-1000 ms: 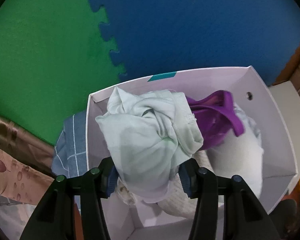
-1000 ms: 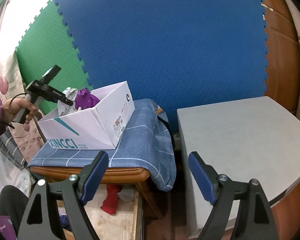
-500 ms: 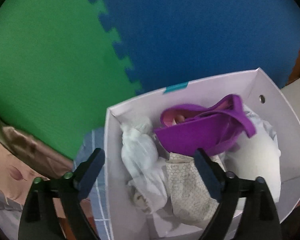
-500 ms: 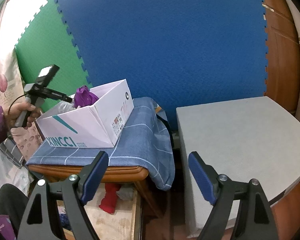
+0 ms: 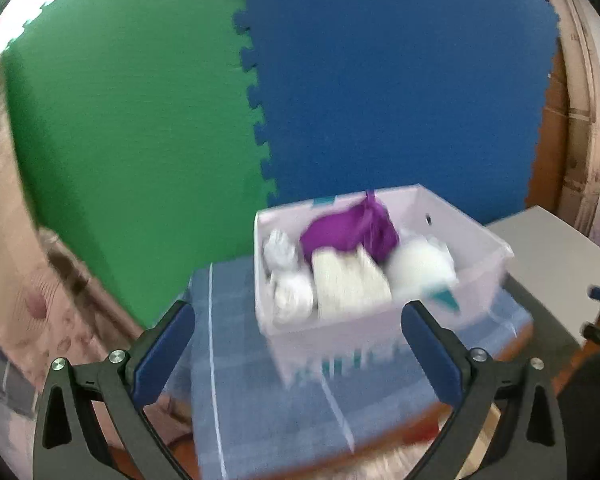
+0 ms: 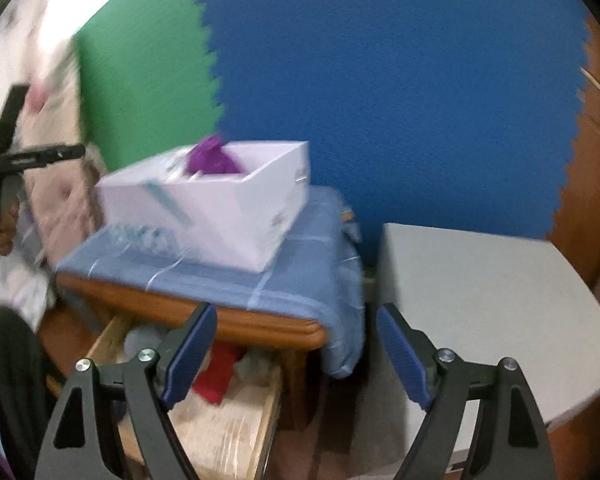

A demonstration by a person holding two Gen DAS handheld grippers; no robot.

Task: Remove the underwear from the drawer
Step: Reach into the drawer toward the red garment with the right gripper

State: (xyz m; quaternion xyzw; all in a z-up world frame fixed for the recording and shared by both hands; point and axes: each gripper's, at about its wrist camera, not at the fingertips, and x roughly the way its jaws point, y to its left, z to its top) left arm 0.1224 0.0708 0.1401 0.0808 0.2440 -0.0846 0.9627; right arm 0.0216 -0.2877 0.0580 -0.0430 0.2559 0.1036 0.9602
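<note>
A white cardboard box (image 5: 380, 328) sits on a blue checked cloth and holds purple underwear (image 5: 348, 232) and several white and cream folded garments (image 5: 352, 284). My left gripper (image 5: 298, 340) is open and empty, drawn back in front of the box. The box also shows in the right wrist view (image 6: 220, 212). My right gripper (image 6: 296, 344) is open and empty above an open wooden drawer (image 6: 220, 420). The drawer holds a red garment (image 6: 216, 372) and grey ones (image 6: 256, 366). The left gripper shows at the far left of the right wrist view (image 6: 40, 154).
The blue cloth (image 6: 300, 272) covers a wooden cabinet top (image 6: 236, 324). A grey table (image 6: 480, 308) stands to the right. Green and blue foam mats (image 5: 340, 80) line the wall behind. A flowered curtain (image 6: 60, 184) hangs at the left.
My left gripper let go of the pale garment into the box, opened, and pulled back and up. My right gripper moved left and down over the open drawer.
</note>
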